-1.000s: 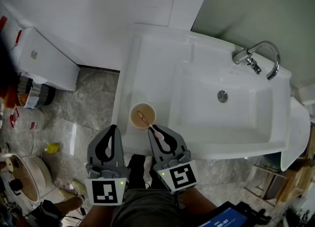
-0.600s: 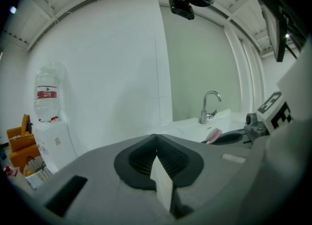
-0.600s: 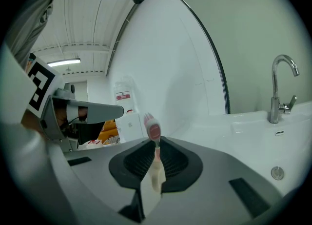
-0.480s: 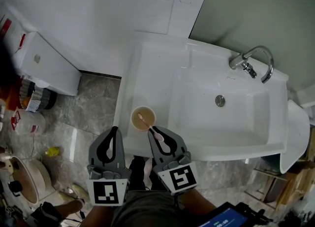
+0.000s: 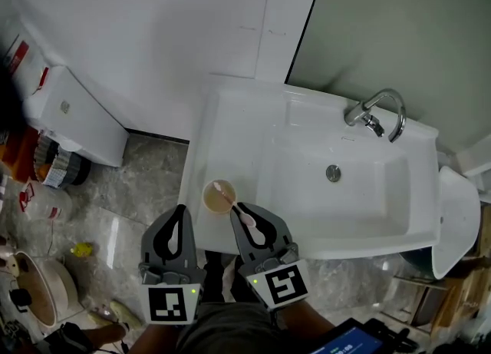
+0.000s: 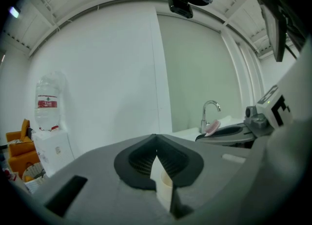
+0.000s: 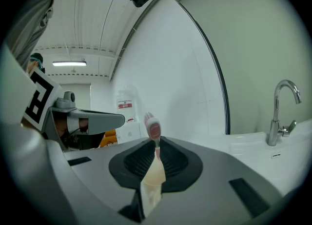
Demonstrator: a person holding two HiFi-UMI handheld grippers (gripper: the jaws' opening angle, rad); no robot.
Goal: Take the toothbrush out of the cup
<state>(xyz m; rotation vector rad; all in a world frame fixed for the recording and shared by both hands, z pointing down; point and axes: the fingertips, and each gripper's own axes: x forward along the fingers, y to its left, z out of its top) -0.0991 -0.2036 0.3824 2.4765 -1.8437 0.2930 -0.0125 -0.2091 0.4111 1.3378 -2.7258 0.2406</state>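
A tan cup [image 5: 215, 197] stands on the left ledge of the white sink [image 5: 230, 114]. My right gripper [image 5: 247, 213] is shut on the handle of a pink toothbrush [image 5: 234, 202] just right of the cup. In the head view the brush head lies over the cup's right rim. In the right gripper view the toothbrush [image 7: 153, 130] sticks up past the tips of my right gripper [image 7: 157, 144]. From the left gripper view, the toothbrush [image 6: 212, 127] juts out in free air with no cup around it. My left gripper [image 5: 180, 210] is shut and empty, left of the cup.
The basin [image 5: 360, 199] with its drain [image 5: 333, 173] and chrome faucet [image 5: 376, 117] lies to the right. A white appliance [image 5: 80, 114] stands at the left wall, with buckets and clutter [image 5: 46, 168] on the stone floor. A water bottle [image 6: 47, 104] shows in the left gripper view.
Both grippers have risen. The toothbrush has come up with the right gripper, its head shifting from the middle of the cup to the cup's right rim.
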